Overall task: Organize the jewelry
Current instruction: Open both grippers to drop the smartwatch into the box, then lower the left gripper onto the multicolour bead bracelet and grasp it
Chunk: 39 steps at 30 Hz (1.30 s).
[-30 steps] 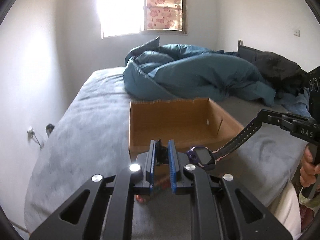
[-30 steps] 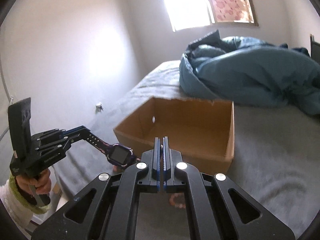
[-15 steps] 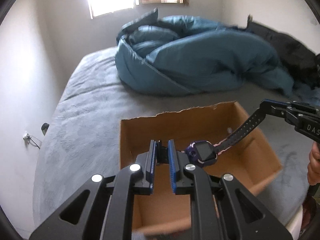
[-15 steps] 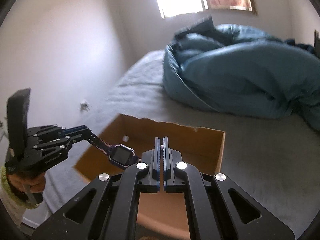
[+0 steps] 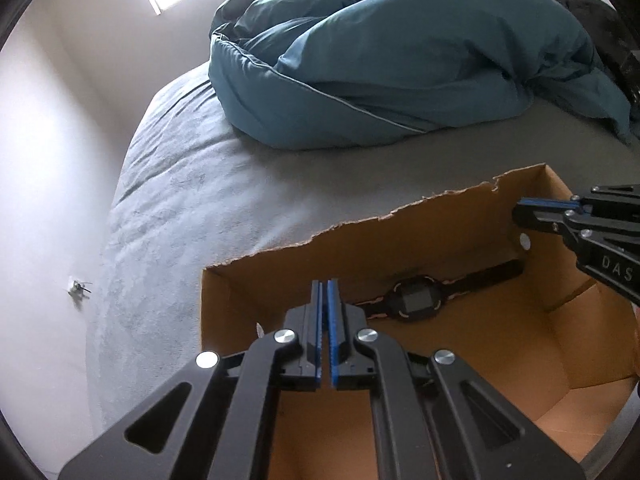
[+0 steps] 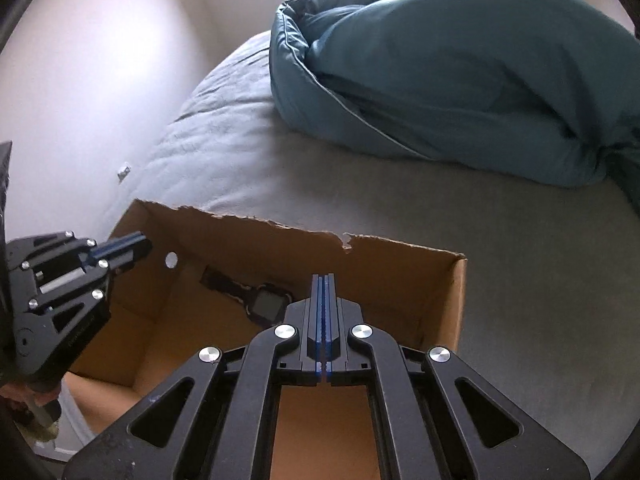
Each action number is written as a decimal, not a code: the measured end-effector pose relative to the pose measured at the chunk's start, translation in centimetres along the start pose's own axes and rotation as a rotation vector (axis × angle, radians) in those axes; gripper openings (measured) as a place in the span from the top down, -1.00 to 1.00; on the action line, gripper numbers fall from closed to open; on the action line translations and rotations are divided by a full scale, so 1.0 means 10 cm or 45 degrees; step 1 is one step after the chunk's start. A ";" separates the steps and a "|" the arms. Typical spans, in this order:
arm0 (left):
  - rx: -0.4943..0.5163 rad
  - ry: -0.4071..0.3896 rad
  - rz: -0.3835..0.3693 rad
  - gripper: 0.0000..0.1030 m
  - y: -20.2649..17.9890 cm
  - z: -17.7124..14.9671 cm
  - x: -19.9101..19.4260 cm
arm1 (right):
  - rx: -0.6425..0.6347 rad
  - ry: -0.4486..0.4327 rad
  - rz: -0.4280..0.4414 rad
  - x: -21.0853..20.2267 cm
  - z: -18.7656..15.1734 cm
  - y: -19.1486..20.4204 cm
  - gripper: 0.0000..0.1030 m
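The watch (image 5: 416, 300) lies flat on the floor of the box (image 5: 280, 264), face up, close along the far wall; its strap runs lengthwise beside that wall, one end reaching toward the corner with the round hole and the other hidden behind the left gripper (image 5: 325, 312). That gripper hangs over the box with its fingers (image 5: 317, 320) just closed to a sliver and nothing between them, and the right gripper (image 6: 324, 316) hangs beside it with fingers pressed together, also empty. The box sits on the grey bed (image 5: 180, 200), with a blue duvet (image 5: 380, 52) heaped beyond it.
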State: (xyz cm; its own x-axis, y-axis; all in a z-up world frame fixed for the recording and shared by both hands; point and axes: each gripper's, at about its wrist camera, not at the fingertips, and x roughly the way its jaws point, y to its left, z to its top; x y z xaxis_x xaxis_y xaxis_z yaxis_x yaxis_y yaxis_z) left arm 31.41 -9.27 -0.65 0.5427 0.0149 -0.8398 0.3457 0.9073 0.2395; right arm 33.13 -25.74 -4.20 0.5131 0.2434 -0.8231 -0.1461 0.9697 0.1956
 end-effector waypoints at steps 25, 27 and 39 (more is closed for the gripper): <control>-0.194 -0.470 -0.099 -0.28 0.54 -1.81 -1.83 | -0.262 -0.499 -0.162 -1.76 -1.57 0.23 0.03; -0.202 -0.465 -0.102 -0.32 0.53 -2.07 -1.84 | -0.271 -0.496 -0.159 -1.75 -1.76 0.29 0.03; -0.115 -0.437 -0.024 -0.33 0.04 -2.99 -1.57 | -0.455 -0.448 -0.079 -1.50 -2.40 0.94 0.03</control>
State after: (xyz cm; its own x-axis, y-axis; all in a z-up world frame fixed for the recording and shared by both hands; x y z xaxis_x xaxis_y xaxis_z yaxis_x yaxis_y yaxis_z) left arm 0.12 3.41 -2.00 0.7676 -0.1304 -0.6276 0.2973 0.9398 0.1684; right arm 3.76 -20.72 -2.81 0.7750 0.2369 -0.5859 -0.3548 0.9303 -0.0932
